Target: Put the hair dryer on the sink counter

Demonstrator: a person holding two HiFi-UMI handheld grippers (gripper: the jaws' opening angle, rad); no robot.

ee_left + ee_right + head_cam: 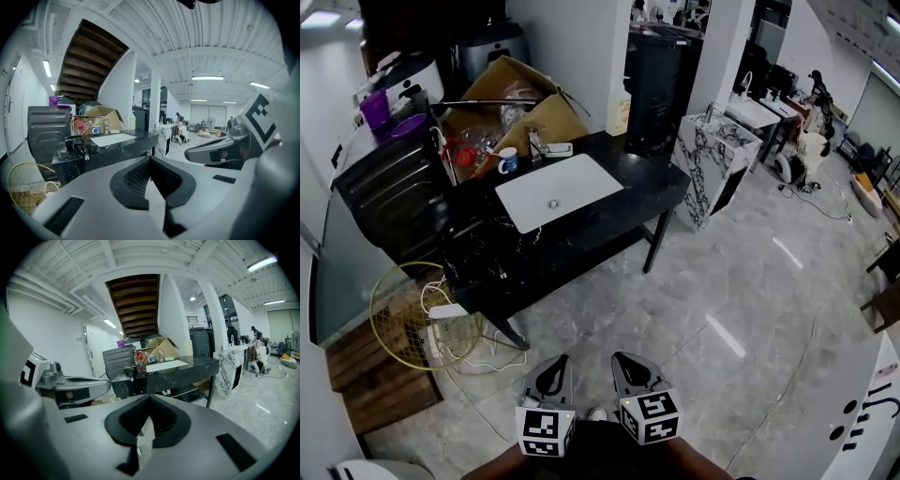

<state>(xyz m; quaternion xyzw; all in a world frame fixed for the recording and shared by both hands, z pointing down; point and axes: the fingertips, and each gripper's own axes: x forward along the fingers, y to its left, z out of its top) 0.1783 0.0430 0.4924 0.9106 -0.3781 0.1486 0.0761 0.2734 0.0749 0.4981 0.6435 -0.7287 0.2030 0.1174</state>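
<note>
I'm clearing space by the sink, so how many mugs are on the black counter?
1. The mug sits on the counter, back left of the basin, beside the cardboard box; clutter may hide more.

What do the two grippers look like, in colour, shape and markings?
The left gripper and the right gripper look alike. Each has a smooth light grey body with two tapering jaws, lined with black textured pads. Behind the jaws, each carries a white cube with black square markers. No cables show.
</note>
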